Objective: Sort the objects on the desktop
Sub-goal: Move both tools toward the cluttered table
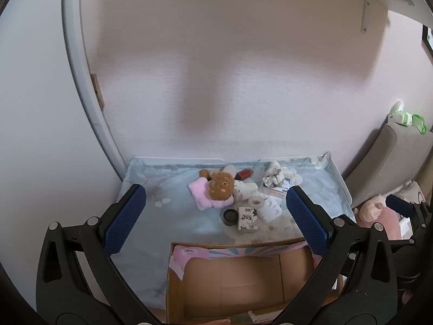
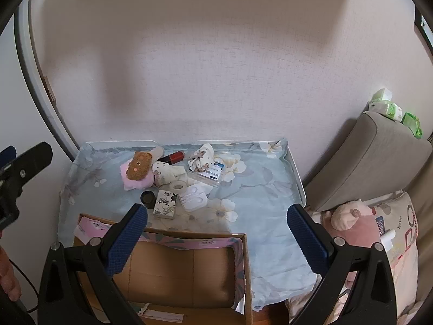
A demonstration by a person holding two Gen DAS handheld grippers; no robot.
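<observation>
Both grippers hang above the table's near edge, the left gripper [image 1: 216, 216] and the right gripper [image 2: 216, 233] each with jaws wide apart and holding nothing. An open cardboard box [image 2: 173, 268] sits at the near side of the blue floral tablecloth [image 2: 257, 189]. Behind it lies a cluster: a brown teddy bear [image 2: 139, 165] on a pink cloth [image 2: 132, 182], a small patterned box [image 2: 165, 204], a roll of tape [image 2: 178, 187]

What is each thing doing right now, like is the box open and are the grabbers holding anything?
Brown cardboard box: open on top, nothing seen on its bare floor.
Left gripper: open, holding nothing.
Right gripper: open, holding nothing.
Small round black jar: upright, no lid on.
Brown plush bear: lying on a folded pink cloth.
Dark red tube: lying on its side.
White tape roll: lying flat.
</observation>
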